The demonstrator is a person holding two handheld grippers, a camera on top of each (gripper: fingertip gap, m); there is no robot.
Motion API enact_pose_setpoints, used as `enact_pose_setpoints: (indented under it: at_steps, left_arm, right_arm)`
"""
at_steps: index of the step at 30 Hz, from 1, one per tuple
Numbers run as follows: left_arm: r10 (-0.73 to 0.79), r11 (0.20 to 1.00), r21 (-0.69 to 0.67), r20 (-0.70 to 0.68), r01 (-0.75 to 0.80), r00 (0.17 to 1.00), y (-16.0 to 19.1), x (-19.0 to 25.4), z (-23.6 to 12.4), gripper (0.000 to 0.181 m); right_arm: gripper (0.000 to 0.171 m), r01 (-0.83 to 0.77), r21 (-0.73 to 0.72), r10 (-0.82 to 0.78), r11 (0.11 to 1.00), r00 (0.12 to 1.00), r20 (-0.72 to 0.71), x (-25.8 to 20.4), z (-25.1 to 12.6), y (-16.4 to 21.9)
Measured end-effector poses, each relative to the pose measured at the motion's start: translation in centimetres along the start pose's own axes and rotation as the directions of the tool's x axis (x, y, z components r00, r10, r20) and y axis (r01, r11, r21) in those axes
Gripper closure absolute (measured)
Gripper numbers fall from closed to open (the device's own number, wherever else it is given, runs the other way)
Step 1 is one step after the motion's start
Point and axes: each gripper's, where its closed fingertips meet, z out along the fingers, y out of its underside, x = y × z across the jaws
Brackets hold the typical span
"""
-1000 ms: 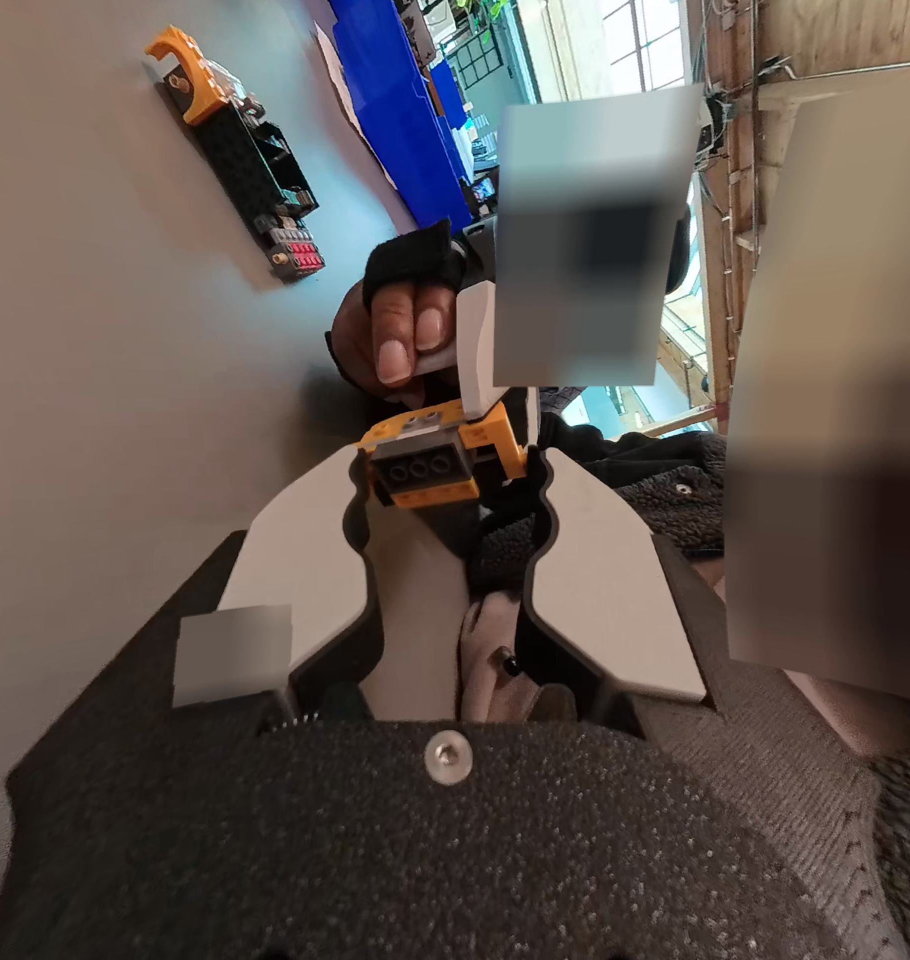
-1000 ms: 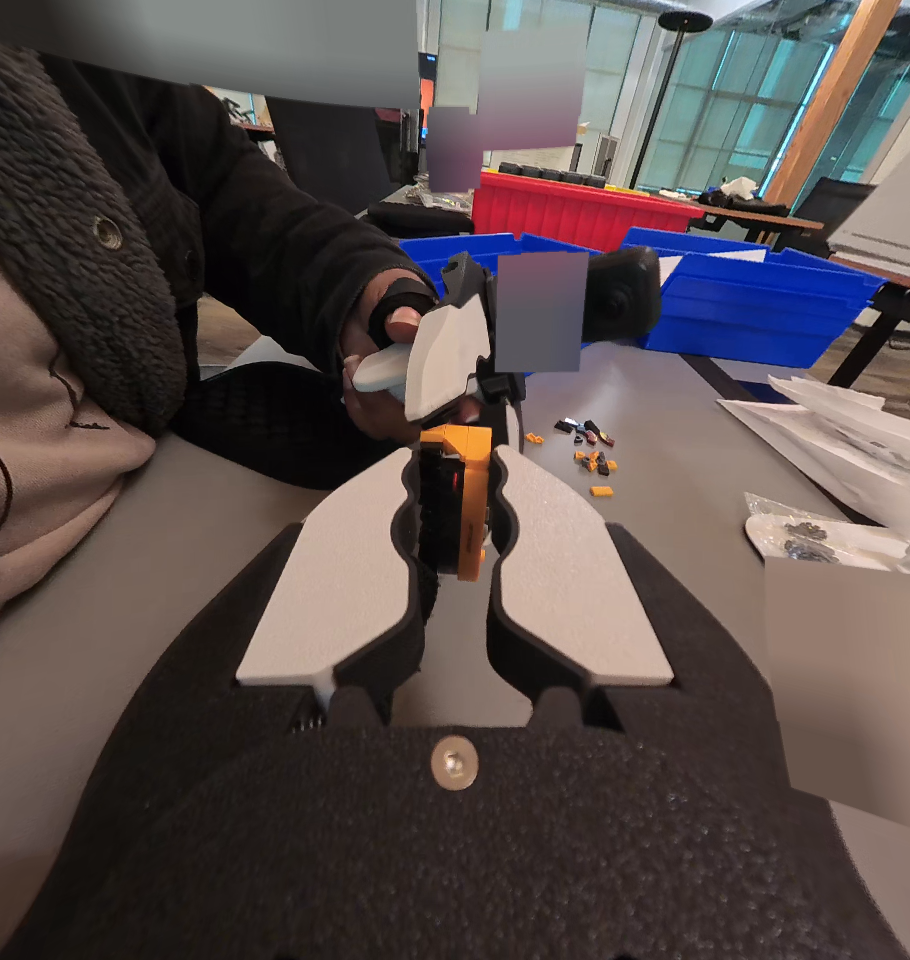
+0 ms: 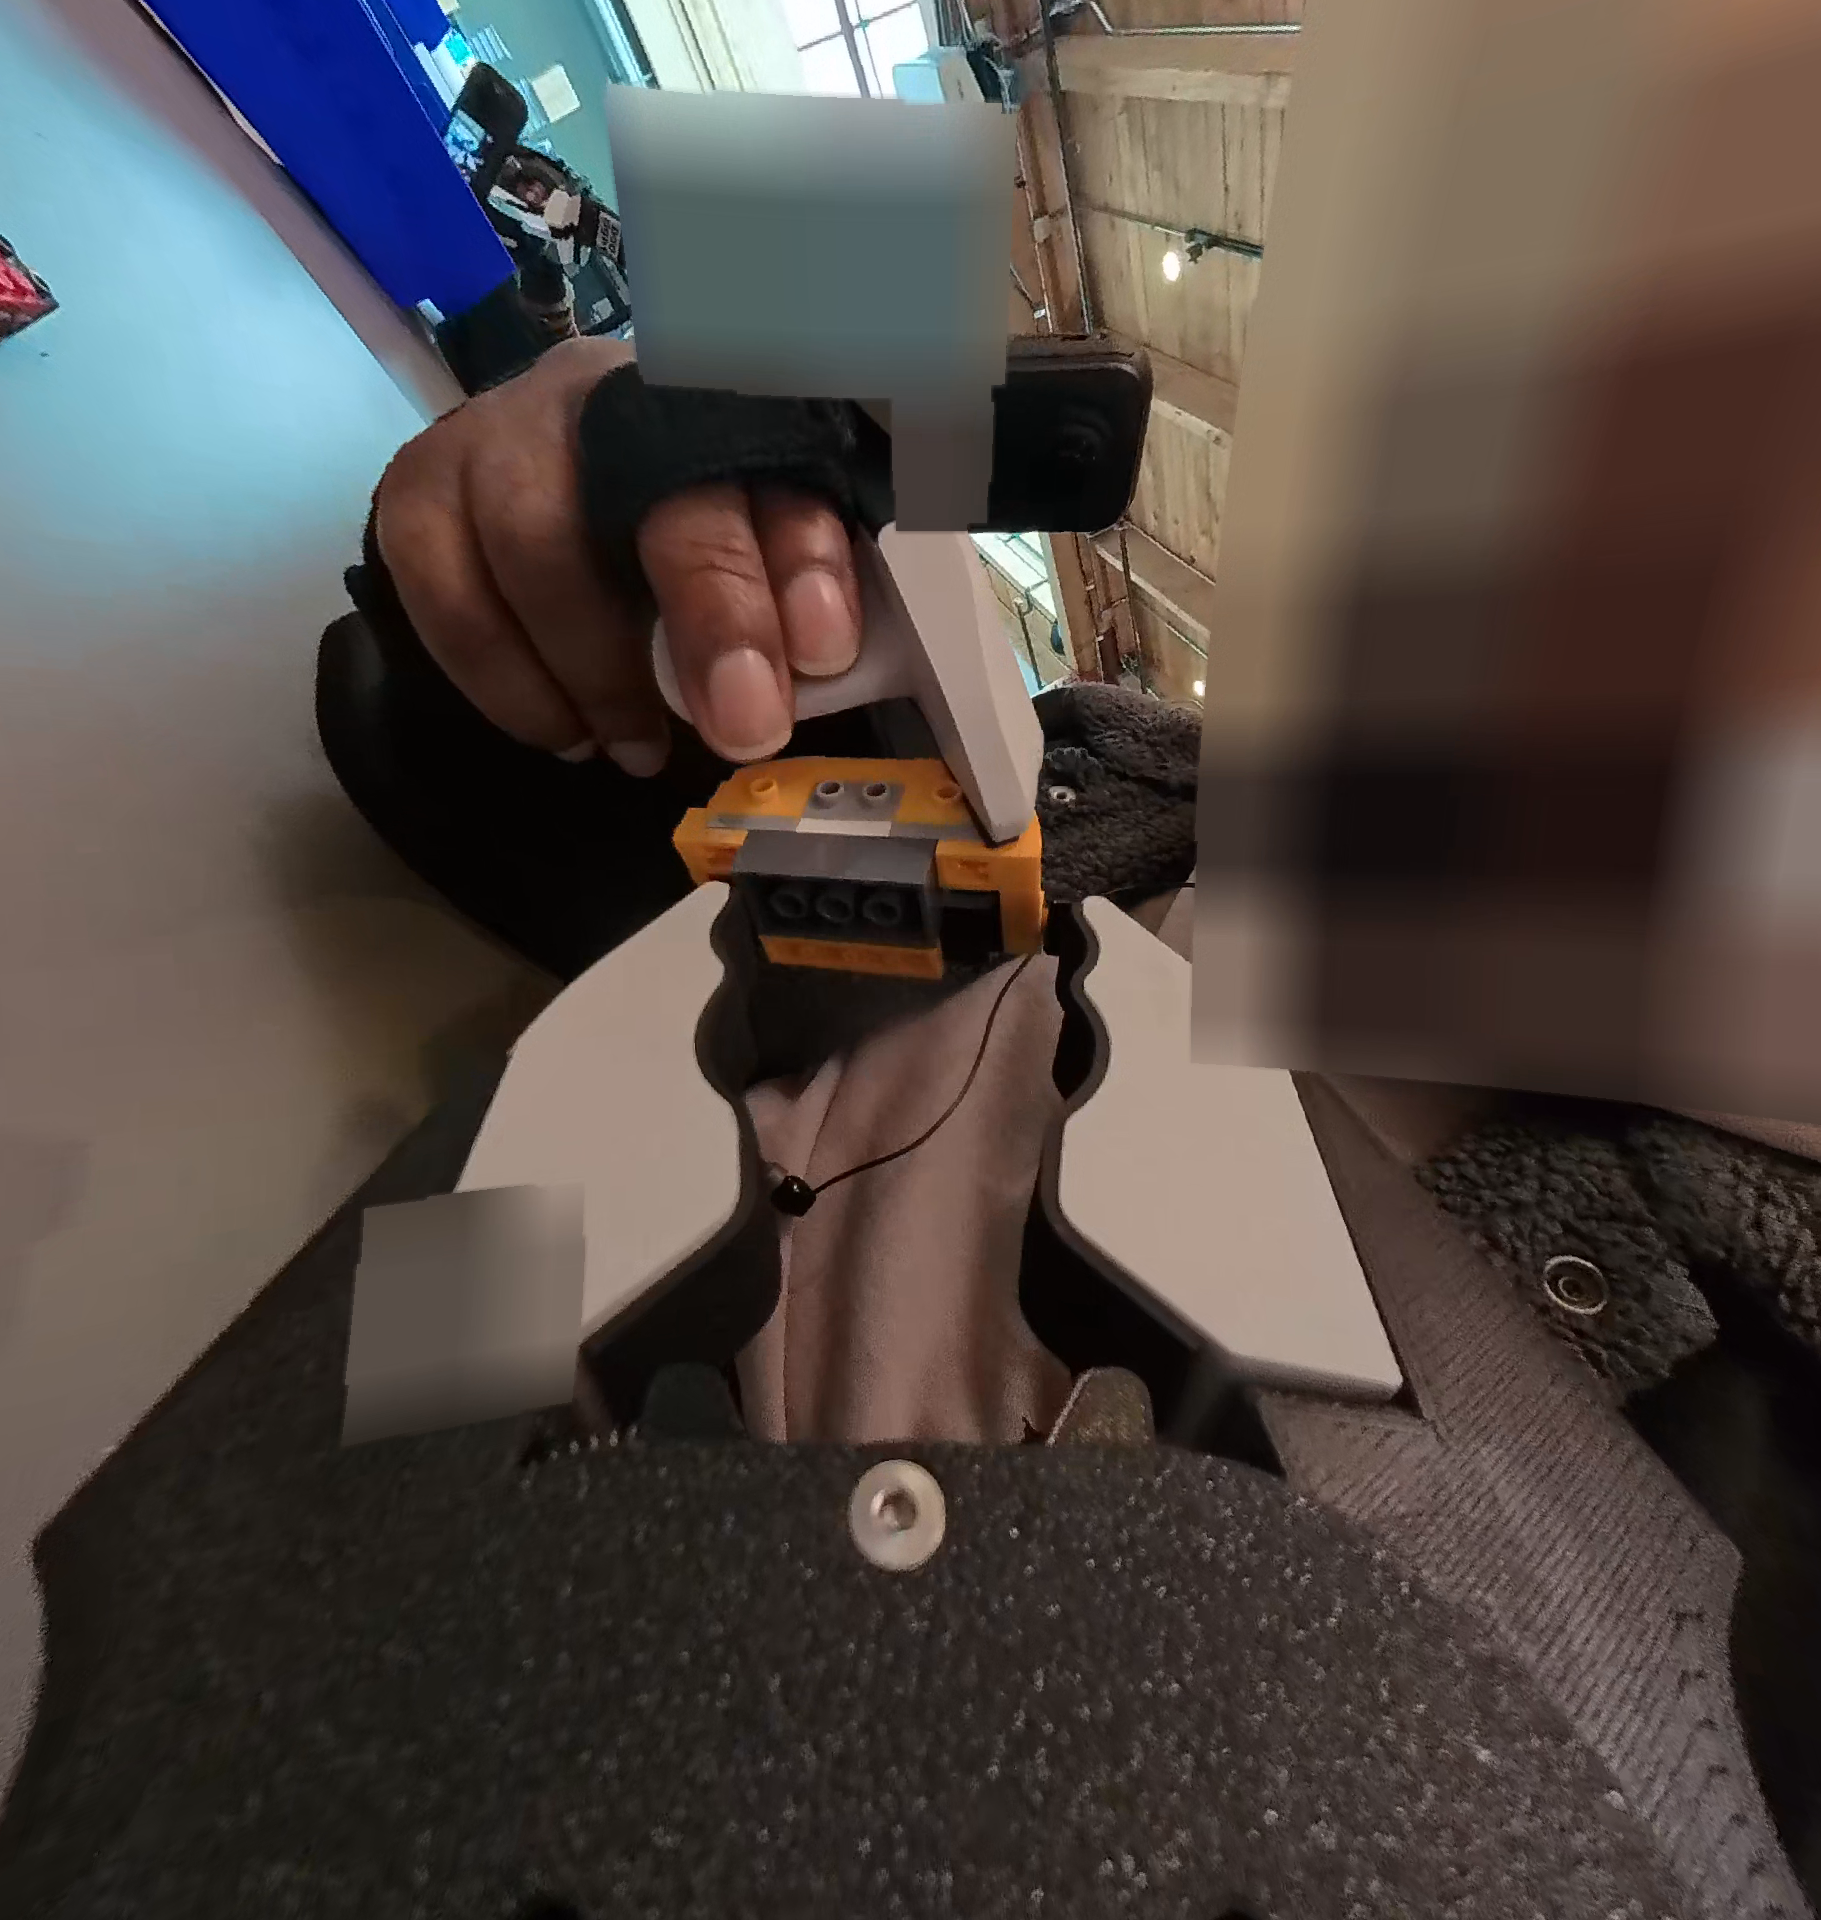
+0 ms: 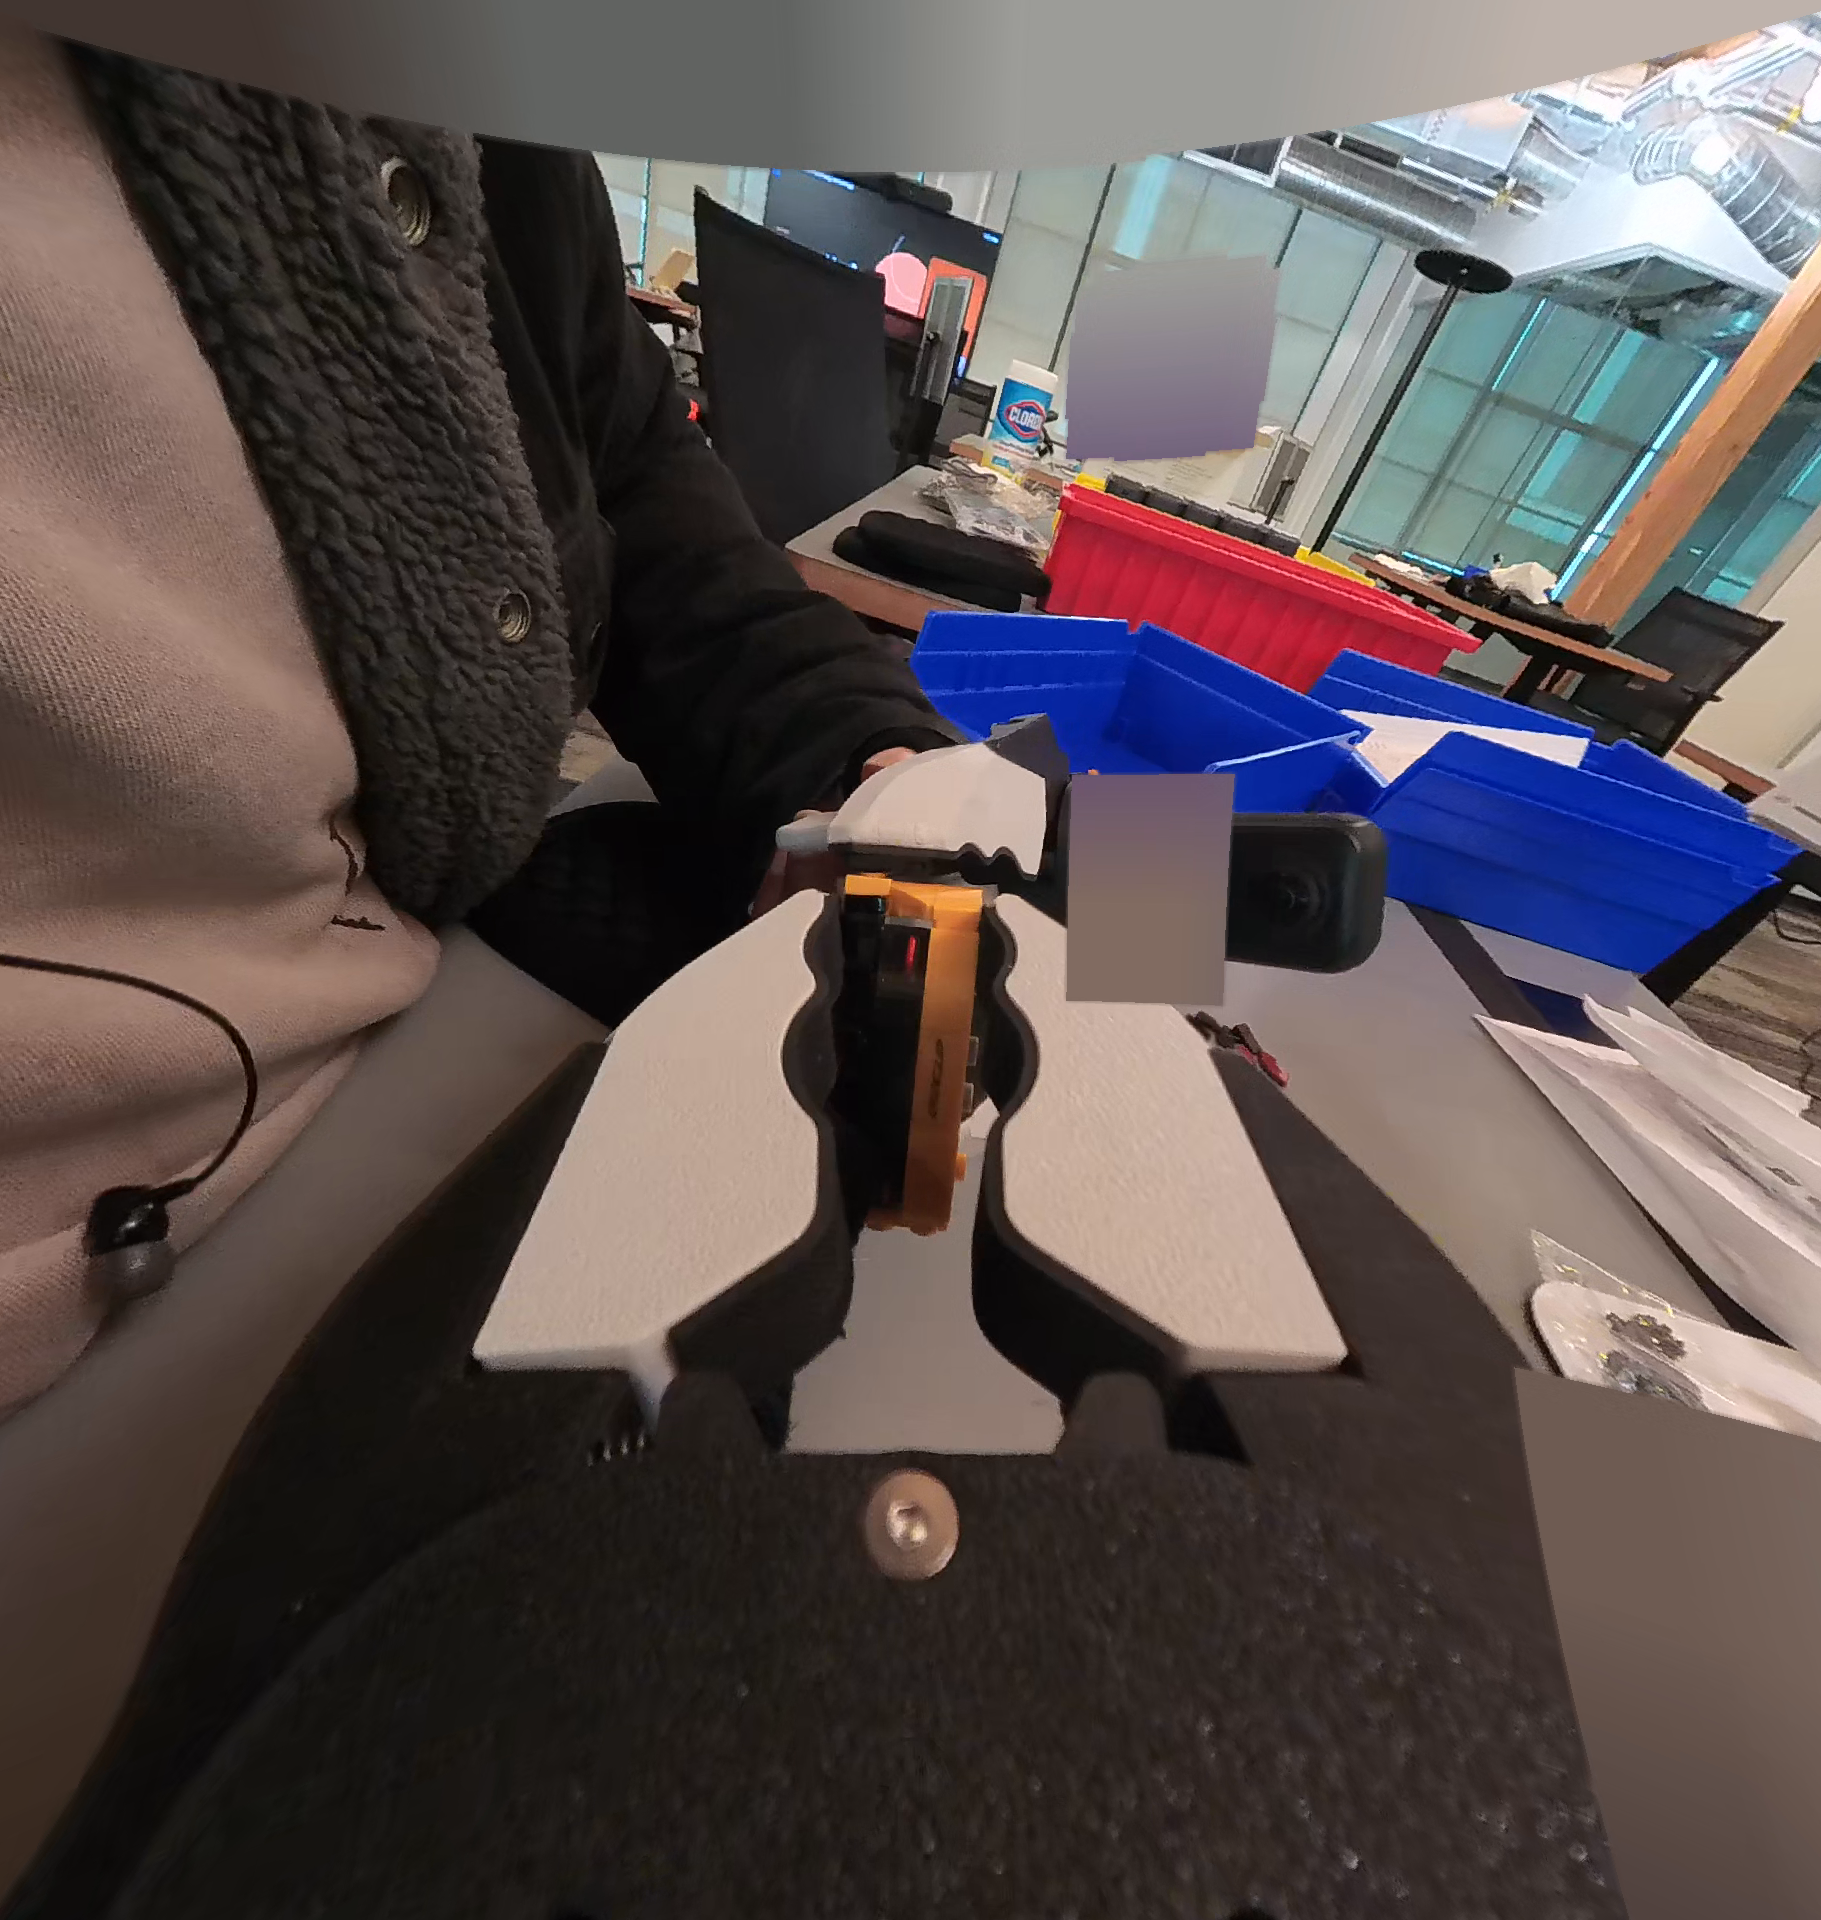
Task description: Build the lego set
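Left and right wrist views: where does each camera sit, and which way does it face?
Left wrist view: sits on the left gripper, facing the wearer's torso; shows right gripper and hand.
Right wrist view: sits on the right gripper, facing across the table toward blue bins; left gripper ahead.
Shared: the orange lego assembly, gripped by both.

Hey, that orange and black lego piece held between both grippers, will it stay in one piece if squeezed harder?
The lego assembly looks stiff, hard plastic. Being several stacked bricks, it may pop apart under twisting. The right gripper pinches smooth sides, so it might slip.
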Motion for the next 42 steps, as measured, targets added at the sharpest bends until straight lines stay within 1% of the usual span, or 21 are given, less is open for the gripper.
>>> enact_pose_setpoints:
  at_steps: [7, 12, 19, 21, 24, 26, 29, 31, 32, 34, 35, 36, 38, 39, 40, 42]
  left_arm:
    - [-0.034, 0.999, -0.029, -0.015, 0.033, 0.999, 0.8, 0.0, -0.1, 0.126]
    - [-0.043, 0.998, -0.034, -0.001, 0.043, 0.999, 1.0, -0.3, -0.2, 0.126]
    - [-0.030, 0.999, -0.039, 0.014, 0.030, 0.999, 1.2, -0.4, -0.3, 0.127]
    - [0.001, 0.999, -0.038, 0.033, 0.000, 0.999, 1.0, -0.4, -0.2, 0.126]
    - [0.077, 0.997, -0.028, 0.066, -0.075, 0.995, 0.0, -0.1, -0.1, 0.124]
    - [0.118, 0.993, 0.011, 0.056, -0.119, 0.991, -0.9, 0.4, 0.0, 0.112]
    - [0.185, 0.978, 0.084, 0.080, -0.191, 0.980, -2.3, 0.1, 0.3, 0.107]
    - [0.314, 0.940, 0.092, 0.151, -0.329, 0.937, -3.0, -0.5, 0.8, 0.109]
    - [0.402, 0.902, 0.078, 0.202, -0.424, 0.893, -3.5, -0.7, 1.0, 0.112]
    - [0.573, 0.800, 0.000, 0.298, -0.600, 0.764, -4.3, -0.7, 1.5, 0.118]
    - [0.634, 0.752, -0.046, 0.323, -0.658, 0.702, -4.5, -0.5, 1.9, 0.122]
    - [0.678, 0.711, -0.093, 0.356, -0.697, 0.643, -4.8, -0.6, 2.1, 0.123]
    - [0.739, 0.637, -0.183, 0.420, -0.749, 0.526, -5.3, -1.0, 2.1, 0.134]
    - [0.759, 0.607, -0.206, 0.438, -0.768, 0.482, -5.6, -1.0, 2.0, 0.138]
    - [0.767, 0.592, -0.219, 0.450, -0.776, 0.458, -5.7, -1.0, 1.9, 0.142]
    - [0.773, 0.585, -0.229, 0.447, -0.778, 0.449, -5.4, -1.0, 1.9, 0.154]
  right_arm:
    - [0.147, -0.026, 0.000, 0.026, 1.000, 0.999, 0.037, -0.7, 0.4, 0.2]
    - [0.147, -0.038, -0.013, 0.039, 0.999, 0.998, 0.041, -0.7, 0.5, 0.4]
    - [0.147, -0.041, -0.021, 0.042, 0.999, 0.998, 0.052, -0.9, 0.6, 0.7]
    - [0.147, -0.044, -0.006, 0.044, 0.999, 0.998, 0.054, -0.8, 0.5, 0.6]
    - [0.147, -0.072, 0.060, 0.070, 0.996, 0.997, 0.028, 0.0, -0.2, 0.0]
    - [0.147, -0.098, 0.100, 0.097, 0.990, 0.995, 0.016, 0.7, -0.8, -0.4]
    - [0.147, -0.147, 0.171, 0.150, 0.974, 0.989, -0.004, 1.8, -1.7, -1.0]
    - [0.147, -0.212, 0.237, 0.217, 0.948, 0.976, 0.005, 2.5, -2.3, -1.6]
    - [0.147, -0.239, 0.266, 0.245, 0.934, 0.970, 0.011, 2.8, -2.6, -1.9]
    - [0.147, -0.278, 0.326, 0.288, 0.903, 0.957, 0.018, 3.4, -3.2, -2.5]
    - [0.146, -0.294, 0.353, 0.307, 0.888, 0.952, 0.022, 3.7, -3.5, -2.8]
    - [0.146, -0.305, 0.373, 0.319, 0.876, 0.948, 0.026, 3.9, -3.7, -3.1]
    - [0.146, -0.314, 0.393, 0.331, 0.864, 0.943, 0.025, 4.1, -4.0, -3.3]
    - [0.147, -0.314, 0.399, 0.336, 0.861, 0.942, 0.017, 4.3, -4.0, -3.3]
    - [0.146, -0.310, 0.399, 0.336, 0.863, 0.942, 0.004, 4.5, -4.1, -3.2]
    - [0.146, -0.299, 0.389, 0.330, 0.872, 0.944, -0.015, 4.7, -4.1, -2.9]
